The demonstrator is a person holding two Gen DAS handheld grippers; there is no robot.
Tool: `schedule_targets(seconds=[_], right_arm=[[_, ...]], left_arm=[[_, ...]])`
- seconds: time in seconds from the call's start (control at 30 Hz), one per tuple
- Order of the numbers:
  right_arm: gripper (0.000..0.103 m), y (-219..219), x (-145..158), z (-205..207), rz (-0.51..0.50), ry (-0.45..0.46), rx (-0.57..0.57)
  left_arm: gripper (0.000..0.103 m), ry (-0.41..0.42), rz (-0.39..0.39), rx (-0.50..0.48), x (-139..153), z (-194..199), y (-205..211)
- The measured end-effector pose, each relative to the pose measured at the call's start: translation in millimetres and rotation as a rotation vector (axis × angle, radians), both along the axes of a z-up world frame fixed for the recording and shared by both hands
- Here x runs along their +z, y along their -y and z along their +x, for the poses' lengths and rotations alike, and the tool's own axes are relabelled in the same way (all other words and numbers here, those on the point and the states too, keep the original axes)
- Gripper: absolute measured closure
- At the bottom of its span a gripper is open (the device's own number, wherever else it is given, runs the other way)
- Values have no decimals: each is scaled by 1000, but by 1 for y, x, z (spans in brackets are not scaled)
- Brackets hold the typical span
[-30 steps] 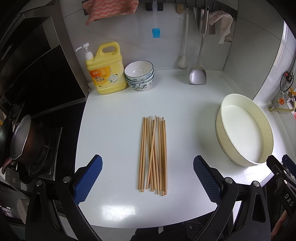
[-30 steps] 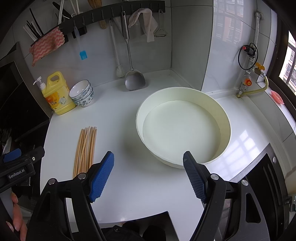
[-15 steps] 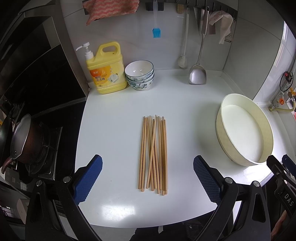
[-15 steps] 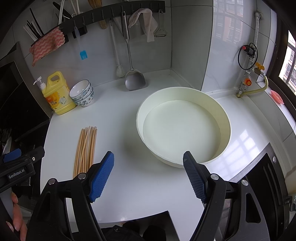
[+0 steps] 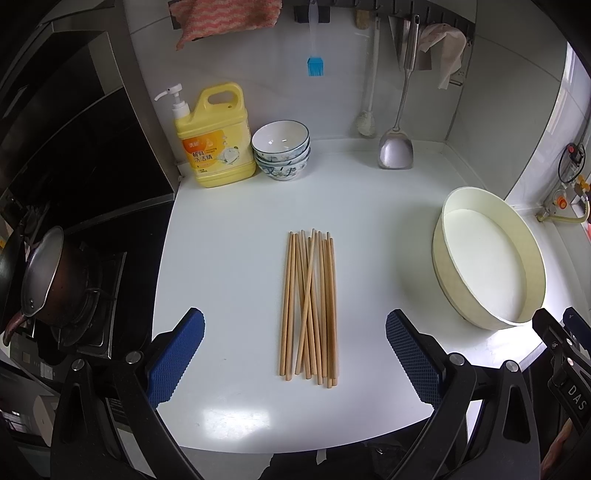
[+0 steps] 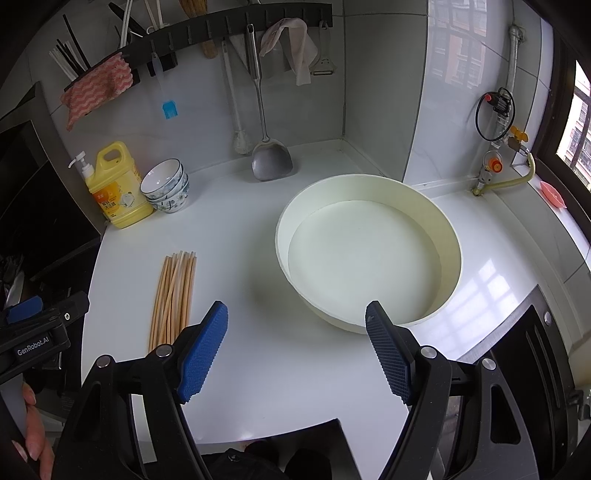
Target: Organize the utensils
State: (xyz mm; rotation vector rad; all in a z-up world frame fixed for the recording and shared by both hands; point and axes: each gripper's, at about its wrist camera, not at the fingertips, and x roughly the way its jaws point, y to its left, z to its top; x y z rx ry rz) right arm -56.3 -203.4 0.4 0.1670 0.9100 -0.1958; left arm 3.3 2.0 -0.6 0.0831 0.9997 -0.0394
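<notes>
A bundle of several wooden chopsticks lies on the white counter, pointing away from me. It also shows in the right wrist view at the left. My left gripper is open and empty, its blue pads either side of the near ends of the chopsticks, above the counter. My right gripper is open and empty, in front of a large cream basin. The basin also shows in the left wrist view at the right.
A yellow detergent bottle, stacked bowls and a hanging metal spatula stand along the back wall. A wall rack holds a pink cloth and tools. A stove with a pot is at the left.
</notes>
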Motion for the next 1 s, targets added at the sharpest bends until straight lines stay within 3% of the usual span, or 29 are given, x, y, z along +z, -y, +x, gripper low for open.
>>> schedule_targets(seconds=[0.27, 0.47, 0.7, 1.0], right_arm=[[29, -10, -3, -1, 9, 2, 9], [29, -29, -21, 2, 39, -13, 43], [29, -61, -57, 11, 44, -46, 97], [29, -89, -106, 29, 28, -87, 150]], left_arm=[[6, -6, -13, 0, -4, 1, -7], [6, 32, 21, -14, -16, 5, -29], [6, 20, 87, -41, -57, 19, -59], [6, 24, 48, -72, -112, 33, -77]])
